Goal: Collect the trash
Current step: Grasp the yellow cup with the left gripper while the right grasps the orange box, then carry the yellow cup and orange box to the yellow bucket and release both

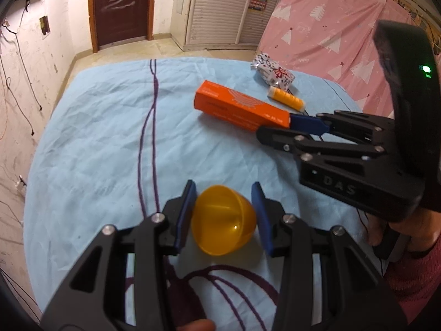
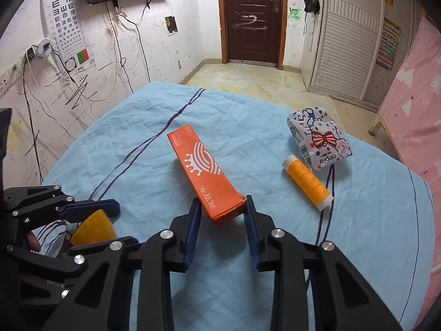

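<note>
The long orange cardboard box [image 2: 205, 172] with white crown-and-stripe print lies flat on the wrinkled light-blue bedsheet [image 2: 248, 127], and its near end sits right between the blue pads of the right gripper [image 2: 222, 207]. In the right wrist view both pads meet the box's corners, so that gripper is clamped on the box's end; from the left wrist view the same grip shows at the box's [image 1: 239, 107] right-hand end, with the right gripper [image 1: 289, 122] reaching in from the side and a hand in a reddish sleeve [image 1: 397, 237] behind it.

Over to the left gripper [image 1: 224, 218]: a translucent yellow plastic half-shell, cup-shaped [image 1: 223, 220], sits between its blue pads. The left pad touches it; the right pad looks a hair clear, so I cannot tell if it is firmly pinched. The right wrist view shows the same shell [image 2: 92, 227] in the left gripper [image 2: 96, 226] at lower left.

Further out, a spool of orange thread [image 2: 307, 182] lies beside the box, and just past it a crumpled white cartoon-print wrapper [image 2: 319, 140], close to the spool's far end. Beyond the bed, a dark brown door [image 2: 252, 16] and a pink patterned cloth [image 1: 330, 35].
</note>
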`<state>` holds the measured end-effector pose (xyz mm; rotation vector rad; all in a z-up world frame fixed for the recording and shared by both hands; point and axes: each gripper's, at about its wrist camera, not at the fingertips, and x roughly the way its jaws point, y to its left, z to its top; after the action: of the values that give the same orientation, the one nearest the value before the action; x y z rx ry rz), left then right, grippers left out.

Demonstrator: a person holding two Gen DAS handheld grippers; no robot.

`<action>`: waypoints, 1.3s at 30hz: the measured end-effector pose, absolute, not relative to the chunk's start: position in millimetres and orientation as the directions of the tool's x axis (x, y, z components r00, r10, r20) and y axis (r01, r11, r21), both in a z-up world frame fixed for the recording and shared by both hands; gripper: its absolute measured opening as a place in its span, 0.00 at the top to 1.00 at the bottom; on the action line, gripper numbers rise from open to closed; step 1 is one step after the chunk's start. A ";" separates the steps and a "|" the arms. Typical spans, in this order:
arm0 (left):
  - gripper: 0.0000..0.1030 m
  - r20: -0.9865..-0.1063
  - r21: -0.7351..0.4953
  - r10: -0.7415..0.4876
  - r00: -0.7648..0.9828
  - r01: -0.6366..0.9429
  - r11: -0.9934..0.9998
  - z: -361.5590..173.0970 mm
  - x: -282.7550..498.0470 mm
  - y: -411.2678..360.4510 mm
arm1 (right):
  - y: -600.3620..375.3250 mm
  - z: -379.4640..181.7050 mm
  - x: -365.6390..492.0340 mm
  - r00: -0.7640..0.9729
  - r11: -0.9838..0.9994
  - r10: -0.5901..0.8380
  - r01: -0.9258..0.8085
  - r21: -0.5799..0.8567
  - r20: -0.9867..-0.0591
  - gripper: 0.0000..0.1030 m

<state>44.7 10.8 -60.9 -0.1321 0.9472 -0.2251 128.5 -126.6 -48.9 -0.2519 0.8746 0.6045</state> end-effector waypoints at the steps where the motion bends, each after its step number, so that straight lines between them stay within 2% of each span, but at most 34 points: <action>1: 0.61 -0.789 -0.209 -0.245 0.563 0.129 0.969 -60.2 43.9 11.0 | -126.4 -46.8 125.5 0.492 0.805 0.398 -0.592 0.039 -0.774 0.76; 11: 0.61 -0.782 -0.184 -0.225 0.581 0.131 0.974 -47.2 39.2 -1.8 | -144.9 -29.4 114.9 0.529 0.818 0.423 -0.572 0.059 -0.736 0.76; 26: 0.61 -0.769 -0.088 -0.193 0.609 0.199 0.976 -19.4 33.0 -62.1 | -217.6 -13.1 99.7 0.605 0.864 0.433 -0.490 0.116 -0.668 0.76; 39: 0.61 -0.758 -0.047 -0.229 0.610 0.300 0.953 -5.0 37.1 -123.8 | -292.0 -1.2 83.0 0.679 0.909 0.392 -0.390 0.147 -0.621 0.76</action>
<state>37.1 -123.8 -5.0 0.0881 0.8619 -0.3060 83.0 -292.0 -1.2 0.0026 0.6974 0.4393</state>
